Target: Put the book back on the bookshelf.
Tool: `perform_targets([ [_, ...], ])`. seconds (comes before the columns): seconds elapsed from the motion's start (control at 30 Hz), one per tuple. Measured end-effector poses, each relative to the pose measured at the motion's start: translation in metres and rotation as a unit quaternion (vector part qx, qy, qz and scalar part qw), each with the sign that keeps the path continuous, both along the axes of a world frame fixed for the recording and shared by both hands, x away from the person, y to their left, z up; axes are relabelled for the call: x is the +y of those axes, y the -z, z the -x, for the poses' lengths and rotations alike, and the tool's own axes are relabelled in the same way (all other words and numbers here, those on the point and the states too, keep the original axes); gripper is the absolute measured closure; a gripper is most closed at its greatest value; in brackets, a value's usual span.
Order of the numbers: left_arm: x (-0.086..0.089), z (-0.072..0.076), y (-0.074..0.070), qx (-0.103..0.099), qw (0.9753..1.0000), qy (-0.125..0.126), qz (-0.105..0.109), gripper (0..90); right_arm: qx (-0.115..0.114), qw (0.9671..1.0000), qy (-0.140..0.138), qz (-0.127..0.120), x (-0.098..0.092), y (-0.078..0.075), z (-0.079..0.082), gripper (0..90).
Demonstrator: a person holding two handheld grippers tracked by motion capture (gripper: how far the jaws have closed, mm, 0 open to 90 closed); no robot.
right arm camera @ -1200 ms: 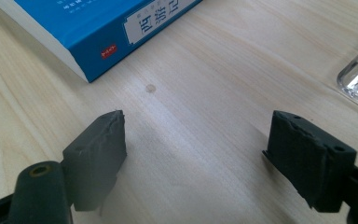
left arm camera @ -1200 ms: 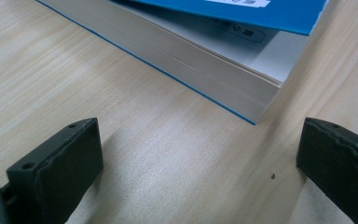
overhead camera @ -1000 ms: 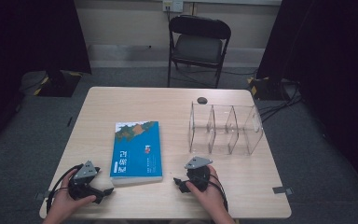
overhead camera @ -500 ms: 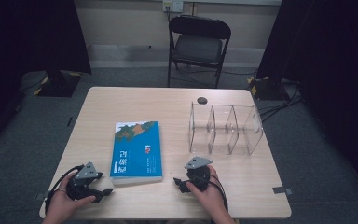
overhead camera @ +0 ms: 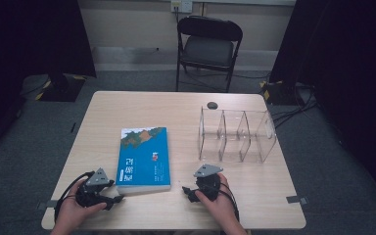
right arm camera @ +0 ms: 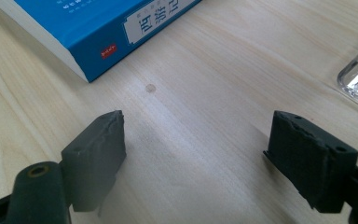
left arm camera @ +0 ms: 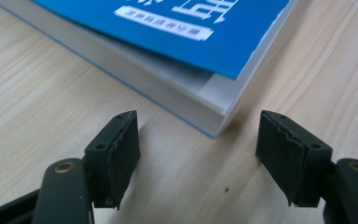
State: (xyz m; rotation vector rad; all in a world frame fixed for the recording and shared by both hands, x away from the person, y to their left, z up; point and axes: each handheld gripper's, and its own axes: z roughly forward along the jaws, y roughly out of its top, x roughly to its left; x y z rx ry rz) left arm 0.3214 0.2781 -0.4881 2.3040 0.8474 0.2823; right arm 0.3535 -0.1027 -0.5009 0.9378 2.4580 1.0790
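One thick blue paperback book (overhead camera: pixel 144 157) lies flat, both grippers' fingers (left arm camera: pixel 121 154) spread wide, holding nothing.

The book (overhead camera: pixel 144 157) is blue with white lettering; the bench (overhead camera: pixel 176 112) is pale woodgrain; the tongs (left arm camera: pixel 198 161) are black.

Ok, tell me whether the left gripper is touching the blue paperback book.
Apart. In the left gripper view, bare table shows between the open left gripper and the book's corner.
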Motion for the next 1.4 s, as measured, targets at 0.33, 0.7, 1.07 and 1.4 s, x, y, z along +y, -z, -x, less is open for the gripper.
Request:
perform_targets([
  [0.33,-0.007,-0.003,-0.001,-0.008,1.0000,-0.001,-0.003,39.3,0.002,1.0000,-0.001,-0.001,0.001,0.000,0.000,17.5],
  [0.7,-0.009,-0.005,-0.003,0.001,0.9999,-0.010,-0.008,44.1,0.003,1.0000,0.000,-0.001,0.001,0.000,0.000,17.4],
  [1.07,-0.011,-0.005,-0.005,0.006,0.9998,-0.016,-0.013,44.5,0.003,1.0000,0.000,-0.001,0.001,0.000,0.000,17.4],
  [1.4,-0.014,-0.006,-0.008,0.013,0.9993,-0.023,-0.025,44.4,-0.003,1.0000,-0.002,0.001,0.001,0.000,0.000,18.2],
])
